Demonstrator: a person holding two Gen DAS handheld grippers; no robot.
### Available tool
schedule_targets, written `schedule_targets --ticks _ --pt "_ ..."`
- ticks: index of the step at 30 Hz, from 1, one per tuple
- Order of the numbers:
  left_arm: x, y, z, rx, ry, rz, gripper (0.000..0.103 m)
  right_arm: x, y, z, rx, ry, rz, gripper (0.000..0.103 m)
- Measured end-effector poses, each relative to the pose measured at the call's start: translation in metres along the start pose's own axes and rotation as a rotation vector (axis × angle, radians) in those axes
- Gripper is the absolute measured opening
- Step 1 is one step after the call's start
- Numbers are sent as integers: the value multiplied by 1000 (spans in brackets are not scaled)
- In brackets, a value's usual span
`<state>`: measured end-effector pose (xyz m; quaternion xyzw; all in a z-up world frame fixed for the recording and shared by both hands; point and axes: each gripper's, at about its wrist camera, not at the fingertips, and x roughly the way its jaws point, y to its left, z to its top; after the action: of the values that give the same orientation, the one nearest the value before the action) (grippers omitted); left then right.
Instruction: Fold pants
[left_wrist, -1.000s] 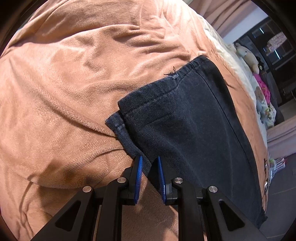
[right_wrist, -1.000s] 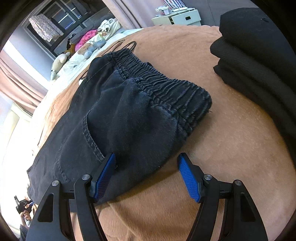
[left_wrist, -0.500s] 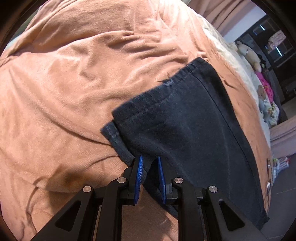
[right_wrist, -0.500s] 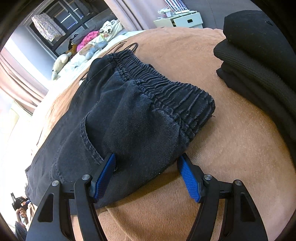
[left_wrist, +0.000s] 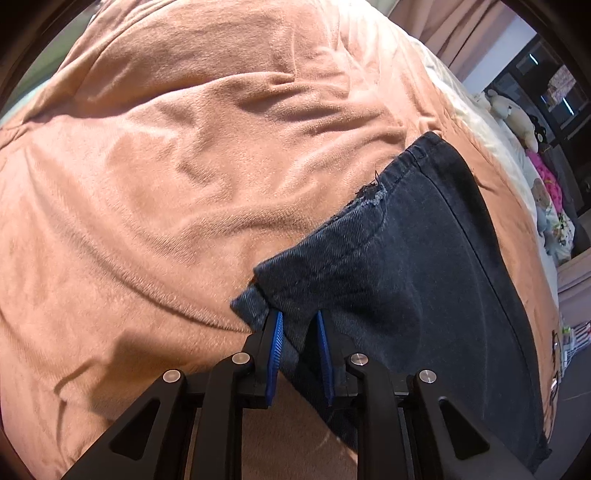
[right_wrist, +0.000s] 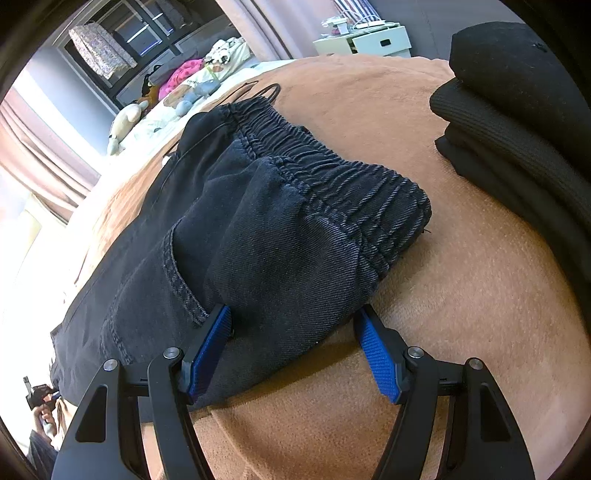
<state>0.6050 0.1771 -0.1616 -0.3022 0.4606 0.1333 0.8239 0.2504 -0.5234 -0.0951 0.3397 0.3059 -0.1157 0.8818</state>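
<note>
A: What lies at the far left of the left wrist view?

B: Only the orange-brown blanket, rumpled into soft ridges. Further right, dark denim pants lie on it, the leg ends toward this camera, with a frayed spot on the hem.

A: And the left gripper?

B: It is at the bottom centre, its blue pads narrowly apart and clenched on the near corner of the pant hem. The cloth fills the gap between them.

A: What is beyond the pants on the right?

B: A row of plush toys along the bed's far edge, by a dark window.

A: Now the right wrist view, from the left?

B: A small part of a person shows at the lower left edge. Then the pants run up from there toward the centre, a pocket seam showing, and end in the gathered elastic waistband, doubled over on the blanket.

A: Is the right gripper holding them?

B: Its jaws stand wide. The left pad touches the bulged denim below the waistband; the right pad sits at the fabric's edge over the blanket. It straddles the fold, not pinching it.

A: And far right?

B: A stack of folded black clothes, apart from the pants, and a white nightstand behind.
</note>
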Motion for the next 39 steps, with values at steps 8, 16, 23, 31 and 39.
schedule_targets --ticks 8,16,23,31,39 --pt "-13 4 -6 -17 -17 -4 2 0 -9 6 31 -11 -21 9" --pt "-20 16 -6 -69 8 -51 3 -16 -7 1 46 -62 -30 1" --pt "-8 16 -6 -105 52 -100 31 -10 -4 1 40 -4 -20 8" --pt "5 22 -2 -164 13 -164 33 -3 -18 6 71 6 45 39" --pt "8 22 1 -211 -46 -199 37 12 -31 7 179 -41 135 38"
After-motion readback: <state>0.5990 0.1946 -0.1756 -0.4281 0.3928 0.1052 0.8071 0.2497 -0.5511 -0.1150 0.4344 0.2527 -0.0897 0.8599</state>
